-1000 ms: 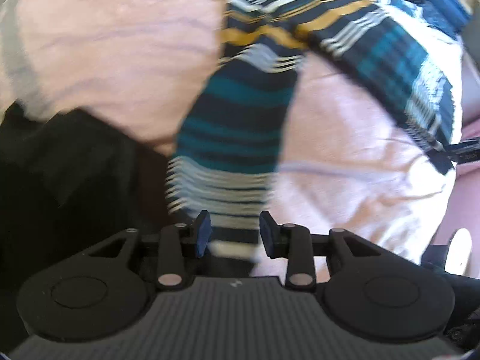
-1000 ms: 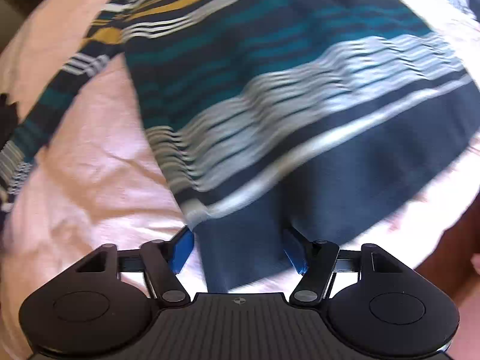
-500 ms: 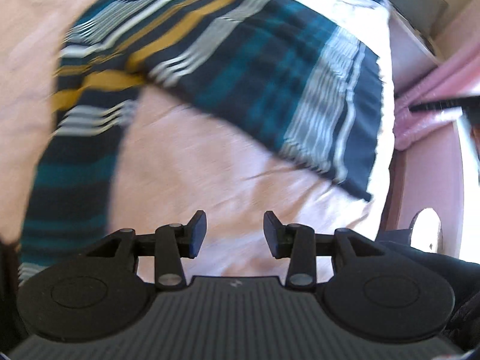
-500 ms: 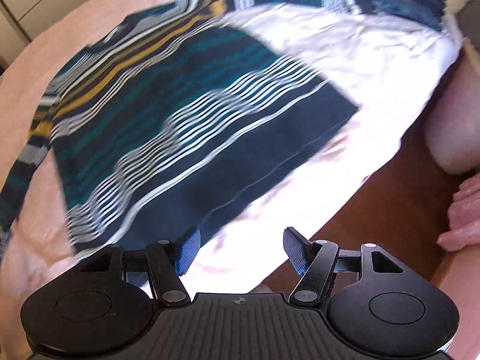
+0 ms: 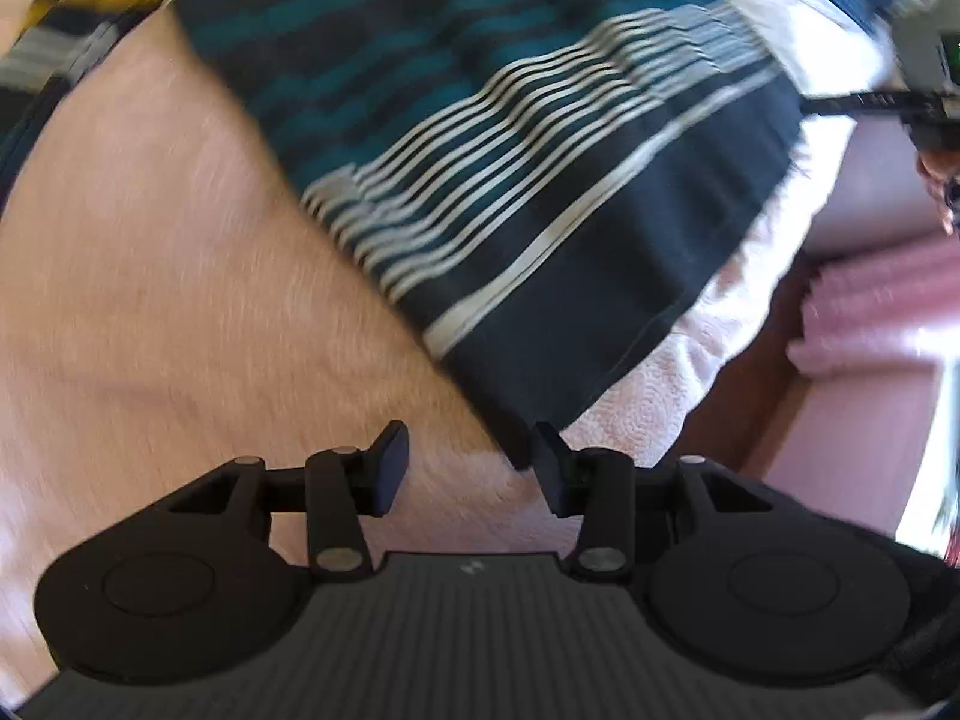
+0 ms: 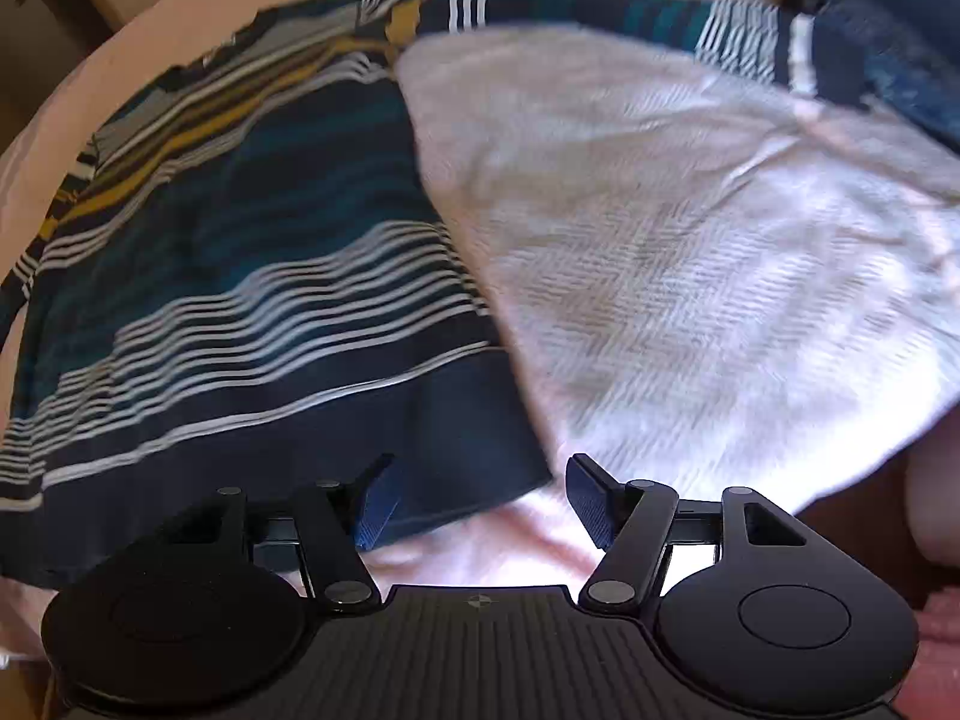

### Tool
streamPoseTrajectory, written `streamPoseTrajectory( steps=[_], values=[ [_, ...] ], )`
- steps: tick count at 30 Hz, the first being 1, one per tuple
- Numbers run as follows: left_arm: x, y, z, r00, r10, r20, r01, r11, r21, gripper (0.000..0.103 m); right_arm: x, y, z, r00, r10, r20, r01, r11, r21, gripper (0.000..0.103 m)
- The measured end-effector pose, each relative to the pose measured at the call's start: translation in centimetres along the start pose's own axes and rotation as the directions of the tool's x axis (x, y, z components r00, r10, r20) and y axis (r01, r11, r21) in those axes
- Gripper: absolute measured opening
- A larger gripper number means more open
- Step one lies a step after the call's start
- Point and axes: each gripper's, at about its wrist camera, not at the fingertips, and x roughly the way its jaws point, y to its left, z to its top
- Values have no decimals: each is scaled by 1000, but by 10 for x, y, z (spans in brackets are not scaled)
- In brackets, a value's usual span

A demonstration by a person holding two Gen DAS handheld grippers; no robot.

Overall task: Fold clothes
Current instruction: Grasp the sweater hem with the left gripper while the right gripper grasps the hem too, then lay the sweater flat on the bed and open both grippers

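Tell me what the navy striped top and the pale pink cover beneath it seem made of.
Navy striped top: likely soft matte jersey knit; it lies limp with a stitched hem. Pale pink cover: apparently woven cotton, matte, showing a raised herringbone-like texture.

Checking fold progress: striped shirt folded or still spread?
Spread. The striped shirt lies flat on the pink bedspread, hem and body in full view, one sleeve stretched out.

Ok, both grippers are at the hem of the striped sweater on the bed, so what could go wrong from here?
1. The left gripper is open with only the striped sweater corner near one pad; closing might catch the pink bedspread too.
2. The right gripper is open over the other hem corner, close to the bed's edge, so a pull could drag the hem off.
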Motion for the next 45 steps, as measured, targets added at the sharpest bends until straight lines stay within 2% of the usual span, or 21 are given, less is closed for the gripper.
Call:
streamPoseTrajectory(
  steps=[2, 4, 7, 8, 10, 11, 13, 14, 15, 21, 26, 30, 32, 33, 34, 35, 36, 37, 38, 39, 45],
  values=[
    [2, 9, -4, 999, -49, 23, 52, 991, -125, 43, 13, -10, 4, 996, 81, -46, -81, 997, 13, 65],
    [4, 18, -5, 993, -103, 59, 115, 964, -241, 43, 22, -14, 5, 984, 159, -79, -157, 987, 30, 65],
    [7, 24, -2, 985, -144, 93, 166, 934, -317, 36, 22, -16, 4, 980, 177, -90, -176, 984, 13, 64],
    [9, 25, 0, 983, -157, 101, 181, 926, -330, 33, 22, -19, 5, 980, 183, -84, -181, 983, 23, 64],
    [13, 25, 3, 976, -185, 116, 214, 910, -354, 15, 21, -24, 8, 979, 192, -74, -189, 981, 41, 64],
    [14, 23, 6, 976, -186, 109, 213, 912, -350, 3, 21, -26, 8, 977, 199, -77, -196, 980, 46, 64],
    [13, 18, 11, 982, -165, 92, 186, 931, -313, 2, 23, -29, 10, 972, 212, -97, -207, 976, 61, 46],
    [11, 16, 12, 984, -154, 84, 173, 939, -297, 2, 25, -31, 11, 969, 222, -111, -214, 974, 78, 22],
    [7, 14, 13, 987, -144, 76, 160, 946, -282, 2, 24, -34, 12, 965, 230, -121, -219, 971, 97, 7],
    [-16, 4, 8, 986, -150, 80, 165, 954, -250, 2, -17, -47, 21, 966, 201, -162, -194, 979, 58, 4],
    [18, 0, 8, 992, -126, 28, 129, 960, -249, 2, 2, -42, 17, 968, 148, -201, -141, 989, 51, 4],
    [7, -1, 11, 994, -109, 21, 111, 968, -223, 3, 7, -20, 18, 972, 83, -218, -94, 995, -40, 4],
    [-9, -6, 13, 997, -81, 20, 83, 977, -194, 4, -6, -11, 21, 976, 54, -211, -71, 995, -73, 10],
    [-17, -8, 14, 998, -66, 19, 68, 982, -178, 6, -14, -7, 22, 979, 31, -203, -50, 995, -91, 30],
    [-26, -11, 16, 999, -45, 16, 47, 985, -165, 6, -23, -3, 23, 981, 3, -193, -24, 994, -109, 43],
    [-36, -13, 17, 1000, -15, 18, 17, 988, -152, 8, -34, 3, 23, 984, -21, -179, -2, 992, -126, 69],
    [-47, -14, 18, 1000, 15, 26, -11, 990, -137, 16, -45, 10, 23, 986, -39, -164, 16, 990, -141, 76],
    [-59, -14, 18, 998, 43, 41, -38, 992, -124, 23, -56, 18, 23, 988, -49, -146, 27, 988, -154, 76],
    [-73, -14, 19, 995, 74, 63, -66, 991, -117, 37, -68, 28, 23, 990, -53, -128, 32, 986, -161, 76],
    [-86, -13, 19, 992, 95, 88, -85, 990, -116, 42, -80, 38, 22, 992, -57, -112, 38, 986, -165, 76],
    [-149, -11, 27, 964, 175, 199, -165, 984, -66, 58, -131, 108, 13, 995, -93, -24, 87, 982, -165, 76]
  ],
)
